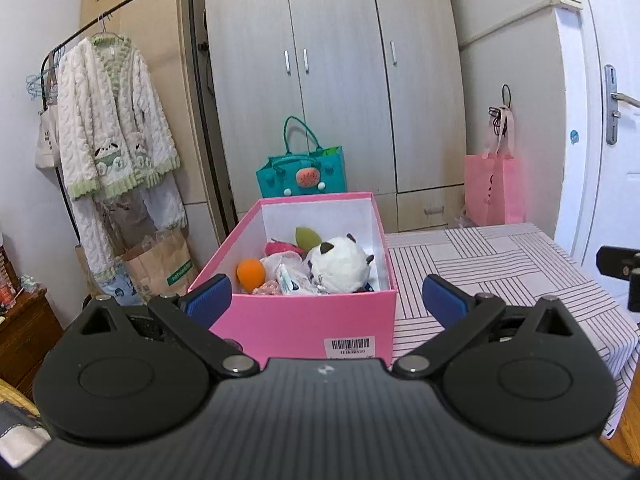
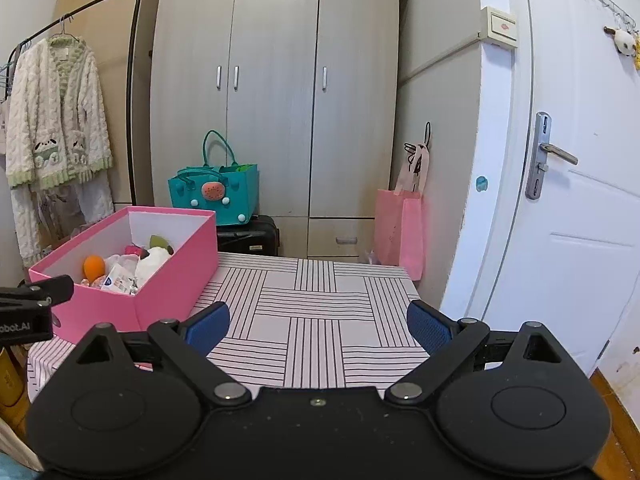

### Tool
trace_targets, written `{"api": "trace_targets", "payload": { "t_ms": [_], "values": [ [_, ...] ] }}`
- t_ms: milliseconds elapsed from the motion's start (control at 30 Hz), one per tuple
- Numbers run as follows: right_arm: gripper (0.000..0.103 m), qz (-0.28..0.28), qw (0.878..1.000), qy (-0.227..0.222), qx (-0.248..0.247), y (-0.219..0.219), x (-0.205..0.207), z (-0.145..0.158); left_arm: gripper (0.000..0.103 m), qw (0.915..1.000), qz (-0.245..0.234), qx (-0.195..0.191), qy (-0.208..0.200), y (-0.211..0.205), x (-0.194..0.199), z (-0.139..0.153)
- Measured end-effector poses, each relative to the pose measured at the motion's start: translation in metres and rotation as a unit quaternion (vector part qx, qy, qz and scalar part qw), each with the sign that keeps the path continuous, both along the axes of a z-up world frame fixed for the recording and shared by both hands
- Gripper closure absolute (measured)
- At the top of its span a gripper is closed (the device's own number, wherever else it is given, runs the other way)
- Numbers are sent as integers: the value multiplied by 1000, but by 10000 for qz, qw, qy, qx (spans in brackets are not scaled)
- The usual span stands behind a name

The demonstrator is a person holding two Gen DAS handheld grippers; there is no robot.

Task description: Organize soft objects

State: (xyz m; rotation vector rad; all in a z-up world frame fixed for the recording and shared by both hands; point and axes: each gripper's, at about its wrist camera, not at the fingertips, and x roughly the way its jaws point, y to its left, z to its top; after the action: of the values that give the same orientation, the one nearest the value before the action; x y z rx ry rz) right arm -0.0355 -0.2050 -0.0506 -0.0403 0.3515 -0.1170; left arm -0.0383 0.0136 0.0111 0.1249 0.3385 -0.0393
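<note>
Left wrist view: the left gripper (image 1: 326, 298) hangs just before the near wall of the pink box (image 1: 304, 324), jaws spread wide and holding nothing.
Right wrist view: the right gripper (image 2: 318, 326) sits over the striped tablecloth (image 2: 320, 304), jaws also wide apart and empty.
Box position: on the left part of the table, lid off.
Box contents: a white plush toy (image 1: 340, 266), an orange ball (image 1: 251, 273), a green leaf-shaped piece (image 1: 307, 237), something pink (image 1: 280, 247) and some crinkled packets (image 1: 290, 276), all lying inside.
Table: no soft object shows on the cloth outside the box.
Progress: the gathering looks finished or nearly so; whether anything remains out of view I cannot tell.
</note>
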Motion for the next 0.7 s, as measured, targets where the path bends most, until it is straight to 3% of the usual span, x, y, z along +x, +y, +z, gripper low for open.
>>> {"api": "trace_targets", "payload": {
  "t_ms": [700],
  "values": [
    [6, -23, 10000, 82, -36, -1, 5, -4, 0, 9997, 120, -199, 11, 6, 0, -2]
  ]
}}
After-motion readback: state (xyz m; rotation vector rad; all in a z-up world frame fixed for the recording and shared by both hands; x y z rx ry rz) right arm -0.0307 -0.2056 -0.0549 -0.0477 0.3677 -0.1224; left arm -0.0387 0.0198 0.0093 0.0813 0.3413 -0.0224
